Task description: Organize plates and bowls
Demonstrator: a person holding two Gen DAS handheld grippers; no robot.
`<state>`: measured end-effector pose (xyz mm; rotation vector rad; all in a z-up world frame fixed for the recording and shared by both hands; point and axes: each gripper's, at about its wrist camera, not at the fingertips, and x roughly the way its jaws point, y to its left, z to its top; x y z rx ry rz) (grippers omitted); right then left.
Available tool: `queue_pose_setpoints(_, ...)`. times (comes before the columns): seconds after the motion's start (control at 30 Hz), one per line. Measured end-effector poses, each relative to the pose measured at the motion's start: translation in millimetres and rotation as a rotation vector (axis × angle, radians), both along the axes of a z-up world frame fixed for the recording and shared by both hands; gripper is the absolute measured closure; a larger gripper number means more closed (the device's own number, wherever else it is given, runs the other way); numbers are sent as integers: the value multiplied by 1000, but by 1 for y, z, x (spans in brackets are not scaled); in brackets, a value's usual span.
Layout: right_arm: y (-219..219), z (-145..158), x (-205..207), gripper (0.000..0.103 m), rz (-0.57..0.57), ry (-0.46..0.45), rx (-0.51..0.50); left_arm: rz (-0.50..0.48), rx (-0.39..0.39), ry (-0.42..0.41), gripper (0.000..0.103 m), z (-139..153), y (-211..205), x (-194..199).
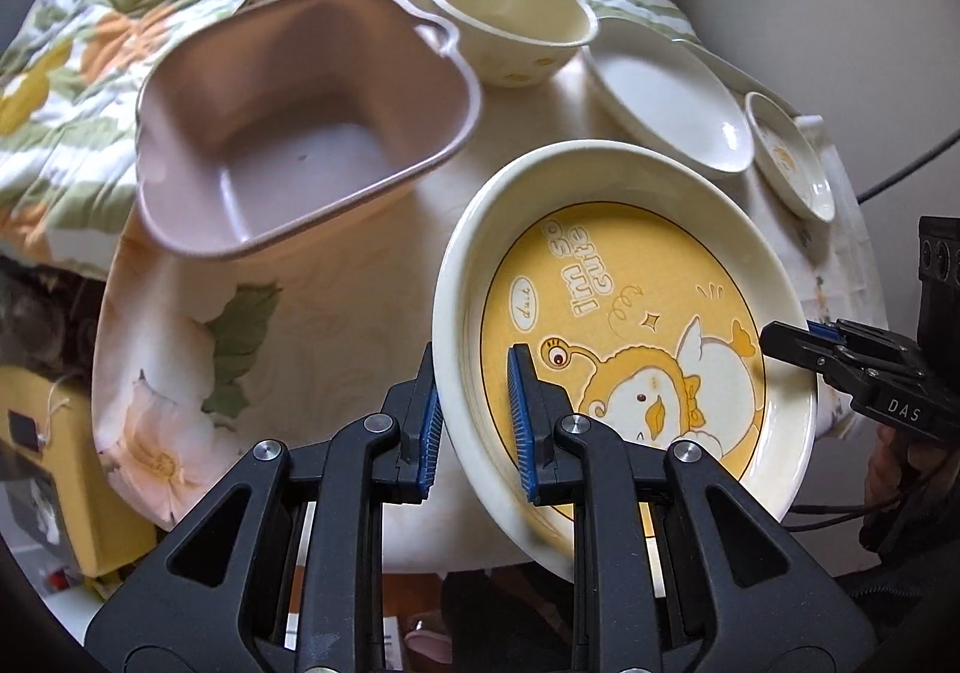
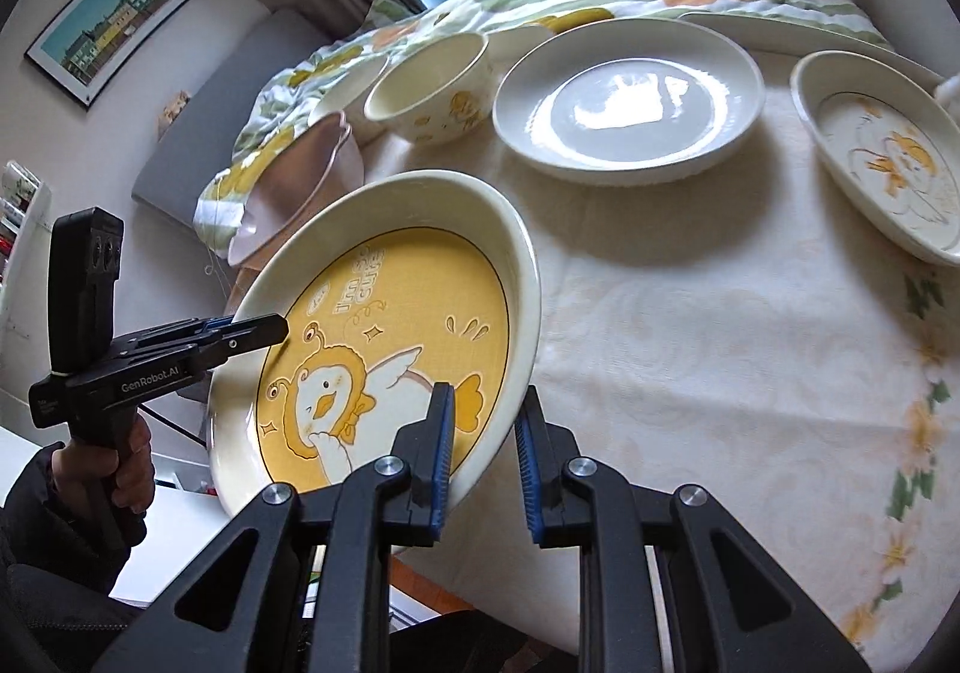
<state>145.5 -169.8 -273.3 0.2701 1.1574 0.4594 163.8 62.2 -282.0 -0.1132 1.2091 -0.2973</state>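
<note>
Duck plate in transit, both grippers pinching its rim.

You've got the yellow duck plate (image 1: 624, 325) tilted & off the table, held at opposite edges: left gripper (image 1: 477, 421) clamps the rim w/ one pad inside, one outside; right gripper (image 2: 483, 451) does the same on the far side. Step in hand, I'd say: carrying it to a stack. Ahead sit the white plate (image 2: 630, 97), a small duck dish (image 2: 882, 157), two cream bowls (image 1: 510, 19) and the pink square bowl (image 1: 300, 115) on the floral tablecloth (image 2: 720, 343). Next calls for levelling it, centring over the white plate prob., lowering w/ both hands together, then releasing both sides.
</note>
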Motion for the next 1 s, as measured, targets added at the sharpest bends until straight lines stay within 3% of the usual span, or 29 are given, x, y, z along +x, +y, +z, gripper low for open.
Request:
queue_pose_setpoints(0.43, 5, -18, -3, 85, -19, -26, 0, -5, 11, -16, 86, -24, 22, -2)
queue_pose_setpoints(1.0, 8, -20, -5, 85, -10, -22, -59, -3, 62, -55, 83, -25, 13, -5)
